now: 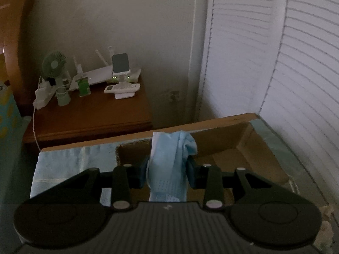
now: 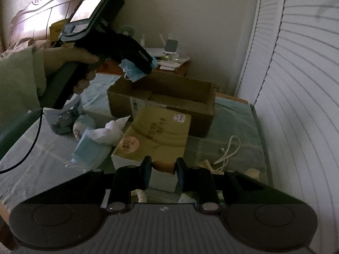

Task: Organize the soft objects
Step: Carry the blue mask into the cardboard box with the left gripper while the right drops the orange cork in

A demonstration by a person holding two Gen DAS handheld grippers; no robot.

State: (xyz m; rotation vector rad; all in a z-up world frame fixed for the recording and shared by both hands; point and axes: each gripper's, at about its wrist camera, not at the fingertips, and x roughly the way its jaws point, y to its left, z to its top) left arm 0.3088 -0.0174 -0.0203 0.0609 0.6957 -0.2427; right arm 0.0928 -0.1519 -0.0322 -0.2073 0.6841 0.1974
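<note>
The left tool (image 1: 167, 172) pinches a crumpled light-blue pleated face mask (image 1: 169, 160) between its dark pads, held above the open brown corrugated cardboard box (image 2: 161, 99), whose inside shows only bare flaps. The right tool (image 2: 164, 167) is pressed on a small tan rounded object (image 2: 164, 166) just in front of a flat kraft-paper carton with round stickers (image 2: 154, 135) that leans against the box. Left of it on the pale quilted bed cover (image 2: 31, 158) lie another blue mask (image 2: 89, 150) and crumpled white tissue (image 2: 110, 132), with a white looped cord (image 2: 228, 150) to the right and a wooden nightstand (image 1: 91, 116) carrying a green fan (image 1: 54, 65) beyond.

Soft blue nonwoven mask (image 1: 169, 165), matt cardboard box (image 1: 243, 148), glossy wooden nightstand (image 1: 95, 114)
</note>
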